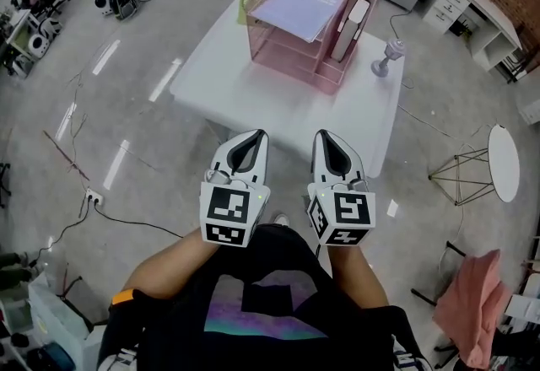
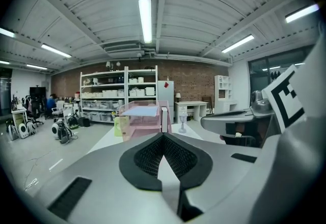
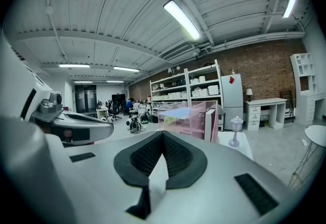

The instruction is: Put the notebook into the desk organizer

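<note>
A pink desk organizer [image 1: 295, 45] stands at the far side of a white table [image 1: 253, 99]. A white notebook [image 1: 350, 28] stands upright in its right-hand slot, and a pale lavender sheet [image 1: 295, 7] lies on its top tray. My left gripper [image 1: 256, 136] and right gripper [image 1: 326, 136] are side by side near the table's front edge, well short of the organizer, both shut and empty. The left gripper view shows the shut jaws [image 2: 163, 136] pointing at the organizer [image 2: 140, 121] and notebook [image 2: 164, 118]. The right gripper view shows its shut jaws [image 3: 163, 134] facing the organizer [image 3: 188, 118] too.
A small grey lamp-shaped ornament [image 1: 386, 57] stands on the table right of the organizer, and something green [image 1: 245, 2] lies behind it. A round white side table [image 1: 503, 163] and a pink cloth [image 1: 477, 302] are at the right. A power strip [image 1: 93, 196] with cables lies on the floor at the left.
</note>
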A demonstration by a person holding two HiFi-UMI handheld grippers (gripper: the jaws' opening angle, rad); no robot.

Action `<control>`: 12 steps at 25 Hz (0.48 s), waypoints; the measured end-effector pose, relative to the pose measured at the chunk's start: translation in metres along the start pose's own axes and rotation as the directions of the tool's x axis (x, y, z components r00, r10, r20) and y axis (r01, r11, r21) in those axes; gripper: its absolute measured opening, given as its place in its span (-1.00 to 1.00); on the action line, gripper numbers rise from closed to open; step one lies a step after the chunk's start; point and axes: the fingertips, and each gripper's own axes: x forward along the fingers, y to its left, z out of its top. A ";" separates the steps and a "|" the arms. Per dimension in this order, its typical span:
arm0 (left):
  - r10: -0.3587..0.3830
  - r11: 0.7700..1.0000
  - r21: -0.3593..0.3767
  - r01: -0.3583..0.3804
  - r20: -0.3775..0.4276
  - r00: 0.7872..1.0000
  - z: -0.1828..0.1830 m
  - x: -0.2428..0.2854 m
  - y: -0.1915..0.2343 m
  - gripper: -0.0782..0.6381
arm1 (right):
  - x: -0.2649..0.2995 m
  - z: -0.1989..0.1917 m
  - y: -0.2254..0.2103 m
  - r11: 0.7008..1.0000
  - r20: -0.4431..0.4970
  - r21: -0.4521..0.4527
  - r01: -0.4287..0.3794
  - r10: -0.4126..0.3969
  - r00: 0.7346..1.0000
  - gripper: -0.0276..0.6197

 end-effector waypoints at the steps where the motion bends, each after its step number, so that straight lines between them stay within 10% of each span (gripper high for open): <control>1: -0.006 1.000 0.003 0.006 -0.004 1.000 -0.004 -0.002 0.003 -0.76 | -0.001 -0.002 0.004 1.000 -0.003 0.003 0.006 -0.006 1.000 -0.86; 12: -0.047 0.999 0.010 0.047 0.011 0.999 -0.017 -0.017 0.021 -0.76 | -0.003 -0.015 0.036 0.999 -0.028 0.003 0.047 -0.047 0.999 -0.86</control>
